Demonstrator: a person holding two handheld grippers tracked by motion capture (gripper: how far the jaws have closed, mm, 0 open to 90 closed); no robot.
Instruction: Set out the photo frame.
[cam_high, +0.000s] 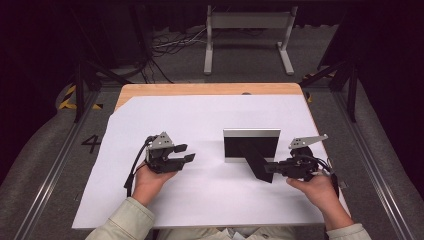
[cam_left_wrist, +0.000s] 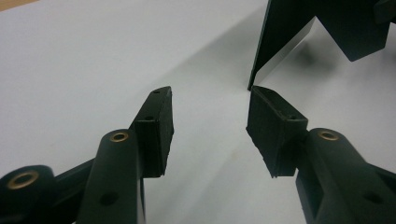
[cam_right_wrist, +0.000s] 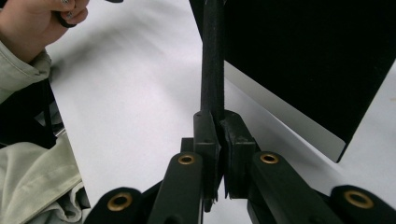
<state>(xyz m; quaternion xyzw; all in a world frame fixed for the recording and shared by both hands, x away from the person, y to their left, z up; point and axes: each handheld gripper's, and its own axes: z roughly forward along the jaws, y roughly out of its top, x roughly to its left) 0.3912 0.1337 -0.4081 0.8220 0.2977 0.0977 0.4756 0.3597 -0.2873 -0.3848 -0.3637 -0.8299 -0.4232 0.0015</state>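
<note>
A picture frame (cam_high: 251, 145) with a black back and silver rim stands upright on the white sheet right of centre, back toward me. Its black stand leg (cam_high: 257, 165) slants down toward the near right. My right gripper (cam_high: 267, 167) lies level and is shut on the lower end of that leg; in the right gripper view the thin black leg (cam_right_wrist: 213, 56) runs up from between the pressed pads of my right gripper (cam_right_wrist: 218, 123). My left gripper (cam_high: 186, 153) rests at the left, open and holding nothing. In its own view the left gripper (cam_left_wrist: 210, 107) points at the frame's near edge (cam_left_wrist: 280, 32).
A white sheet (cam_high: 200, 200) covers most of the wooden table (cam_high: 210, 89). The table's right edge lies close to my right hand (cam_high: 320, 190). A metal stand (cam_high: 247, 35) and cables sit on the floor beyond the table. My left hand (cam_right_wrist: 37, 23) appears in the right gripper view.
</note>
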